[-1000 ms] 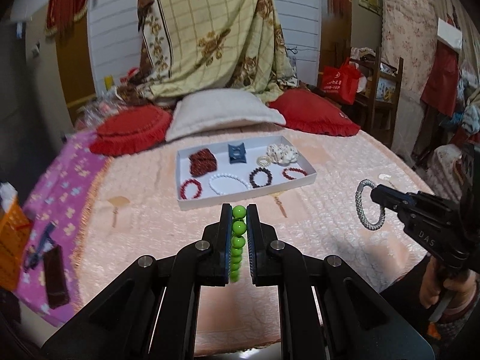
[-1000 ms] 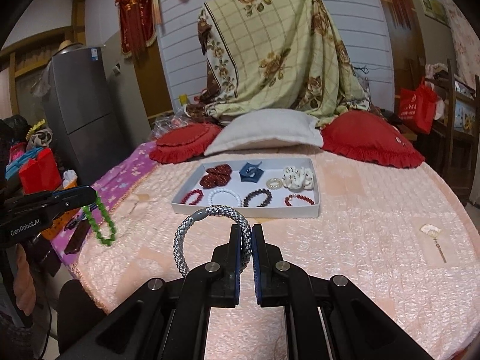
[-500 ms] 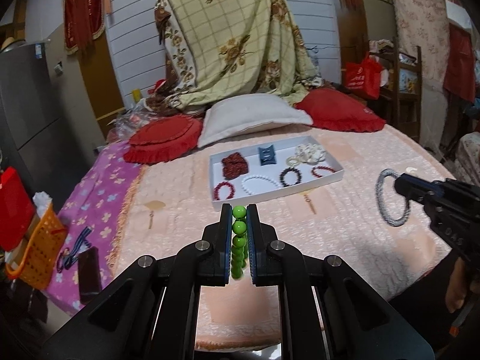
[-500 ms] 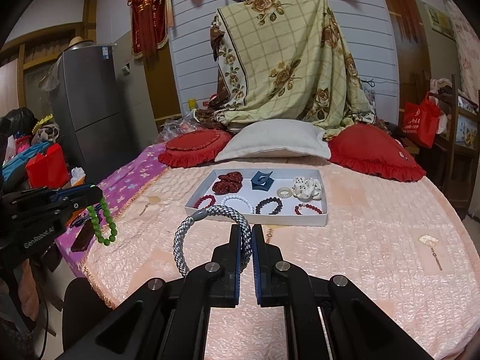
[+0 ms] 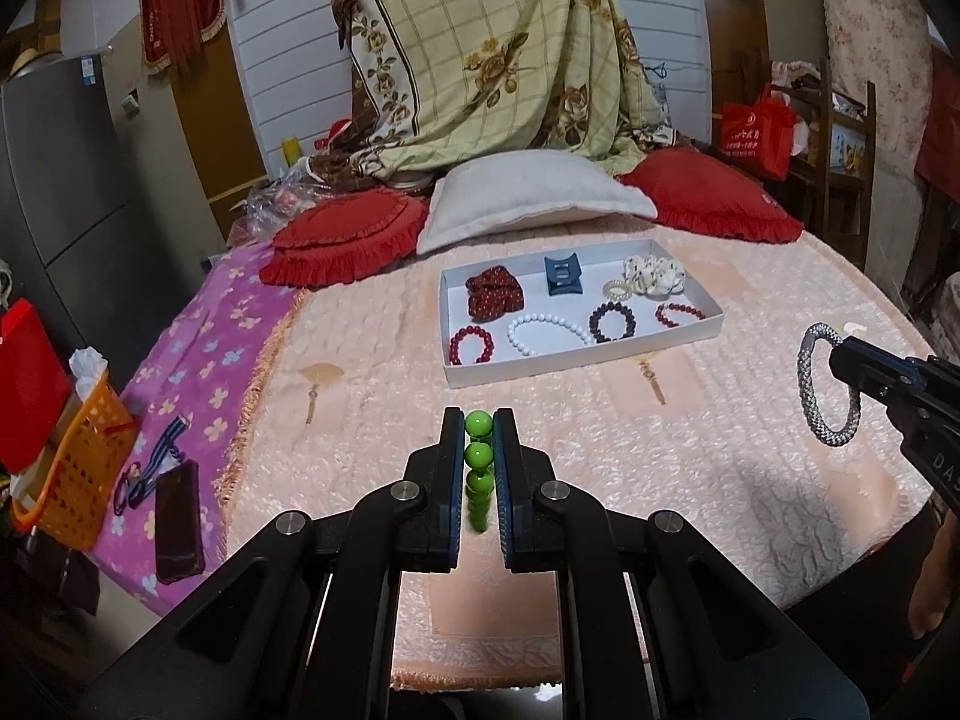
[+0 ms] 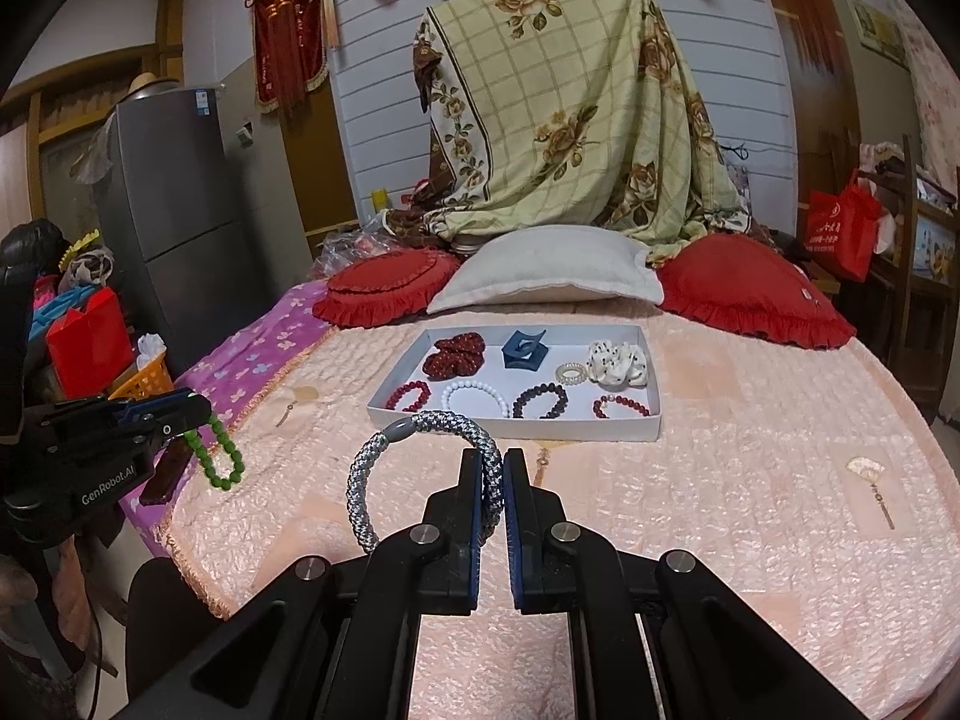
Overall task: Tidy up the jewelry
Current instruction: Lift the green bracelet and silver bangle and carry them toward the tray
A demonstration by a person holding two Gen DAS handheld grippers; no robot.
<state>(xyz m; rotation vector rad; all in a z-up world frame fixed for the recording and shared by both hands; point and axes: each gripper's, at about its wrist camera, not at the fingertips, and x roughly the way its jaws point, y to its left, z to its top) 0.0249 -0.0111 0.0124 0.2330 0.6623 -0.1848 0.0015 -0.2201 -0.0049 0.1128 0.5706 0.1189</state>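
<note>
My left gripper (image 5: 479, 427) is shut on a green bead bracelet (image 5: 478, 455), held above the near part of the pink bedspread; the bracelet also hangs in the right wrist view (image 6: 217, 461). My right gripper (image 6: 493, 461) is shut on a silver braided bracelet (image 6: 384, 455), which also shows in the left wrist view (image 5: 823, 385). A white tray (image 5: 576, 363) further back on the bed holds several bead bracelets, a dark red scrunchie (image 5: 495, 294), a blue clip (image 5: 563, 276) and a white spotted scrunchie (image 5: 653, 273). Both grippers are short of the tray.
Two red cushions (image 5: 348, 235) and a white pillow (image 5: 528, 197) lie behind the tray. An orange basket (image 5: 78, 463), a dark wallet (image 5: 177, 521) and a lanyard sit at the bed's left edge. A grey fridge (image 6: 180, 228) stands on the left.
Both grippers have pulled back and risen from the bed, so the tray looks farther and smaller. Each still holds its bracelet.
</note>
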